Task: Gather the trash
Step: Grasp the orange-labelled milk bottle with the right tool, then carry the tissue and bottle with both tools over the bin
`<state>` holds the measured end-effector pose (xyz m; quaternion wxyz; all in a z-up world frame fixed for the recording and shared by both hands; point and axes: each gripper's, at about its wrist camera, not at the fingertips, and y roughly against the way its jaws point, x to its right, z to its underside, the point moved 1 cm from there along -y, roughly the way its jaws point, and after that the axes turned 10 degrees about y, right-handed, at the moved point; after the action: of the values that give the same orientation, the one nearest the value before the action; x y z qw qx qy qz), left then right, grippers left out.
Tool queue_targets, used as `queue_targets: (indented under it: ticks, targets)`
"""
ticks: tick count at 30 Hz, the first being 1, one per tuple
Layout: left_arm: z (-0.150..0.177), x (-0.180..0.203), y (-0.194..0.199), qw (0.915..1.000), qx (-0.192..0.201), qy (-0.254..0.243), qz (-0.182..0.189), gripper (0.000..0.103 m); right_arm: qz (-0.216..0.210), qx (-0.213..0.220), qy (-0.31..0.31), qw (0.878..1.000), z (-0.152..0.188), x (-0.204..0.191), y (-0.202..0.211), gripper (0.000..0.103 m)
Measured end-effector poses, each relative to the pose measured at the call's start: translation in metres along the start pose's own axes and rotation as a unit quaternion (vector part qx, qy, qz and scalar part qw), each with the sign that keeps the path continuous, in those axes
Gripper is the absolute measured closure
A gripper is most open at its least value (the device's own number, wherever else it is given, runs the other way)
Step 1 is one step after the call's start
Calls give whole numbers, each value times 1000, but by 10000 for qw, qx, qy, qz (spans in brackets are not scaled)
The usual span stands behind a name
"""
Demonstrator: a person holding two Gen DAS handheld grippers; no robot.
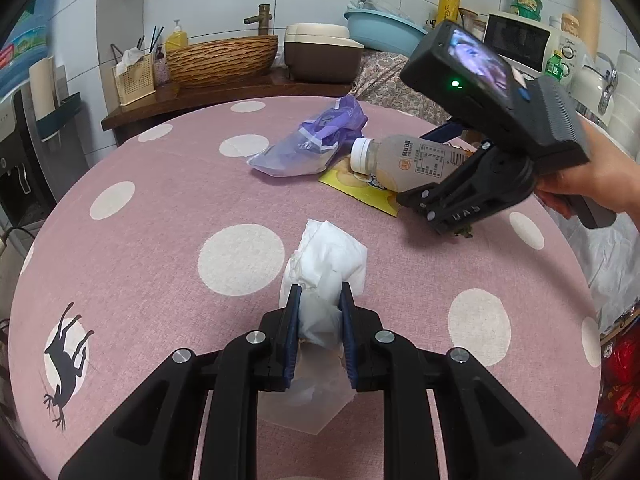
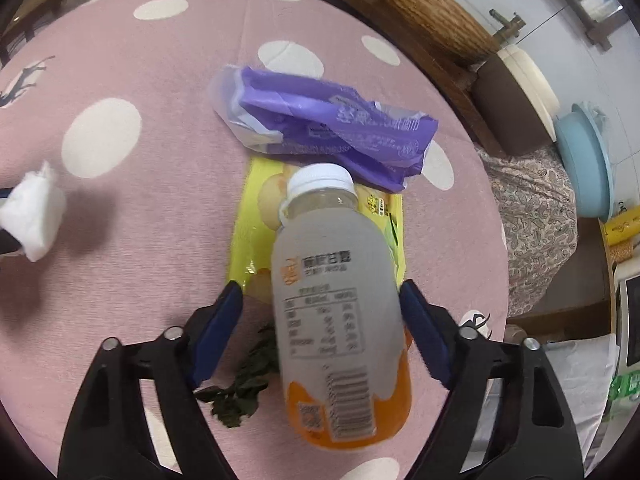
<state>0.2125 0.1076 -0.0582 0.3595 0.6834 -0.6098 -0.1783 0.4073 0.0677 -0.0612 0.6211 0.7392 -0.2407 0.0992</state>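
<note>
Table [image 1: 168, 208]: pink cloth with white polka dots and a black deer print at the left edge, carrying all the trash.
Left hand-held gripper [image 1: 319, 304]: narrowed right down, blue pads pinching a crumpled white tissue [image 1: 326, 260]; the tissue bulges out ahead of the fingertips, and a thin translucent sheet hangs below the jaws.
Tissue from the right wrist view: there it is at the far left, lifted clear, its shadow falling on the cloth.
Purple bag [image 2: 332, 128]: crinkled plastic wrapper, lying flat past the bottle's cap; white printing runs across it, too warped to read.
Yellow packet [image 2: 260, 216]: flat on the table under the bottle, one edge tucked beneath the purple bag; small print on it, not legible.
Bottle [image 2: 340, 300]: white screw cap, cloudy clear body, orange band at the base; label shows a nutrition table, a barcode, a QR code and bold Chinese characters I can't make out.
Green scraps [image 2: 240, 384]: dark leafy bits on the cloth just left of the bottle's base.
Right hand-held gripper [image 2: 321, 300]: jaws wide, one blue pad touching the bottle's right side, the other standing off with a clear gap on the left, so not clamped.
Right gripper body, left wrist view: raised letters "UAS", green light lit, small screen glowing.
</note>
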Motion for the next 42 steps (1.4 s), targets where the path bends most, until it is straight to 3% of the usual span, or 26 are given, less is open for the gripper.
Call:
queue_targets:
  ticks: [2, 8, 14, 23, 34, 42]
  targets:
    - [0, -2, 0, 10000, -6, 36, 22, 84, -110, -148, -47, 9998, -1, 6, -9, 38]
    - [3, -2, -4, 10000, -55, 54, 60, 84, -483, -94, -315, 9983, 0, 16, -18, 40]
    - [3, 0, -4, 9999, -53, 48, 87, 84, -368, 1, -339, 9987, 5, 10, -13, 40]
    - [5, 5, 0, 9999, -32, 37, 104, 84, -502, 605, -847, 9933, 29, 11, 17, 41]
    - [3, 31, 18, 9995, 105, -56, 284, 84, -481, 1948, -1647, 9657, 90, 8, 90, 41]
    - [1, 72, 28, 9980, 212, -281, 525, 84, -265, 2645, -2101, 9409, 145, -7, 139, 41]
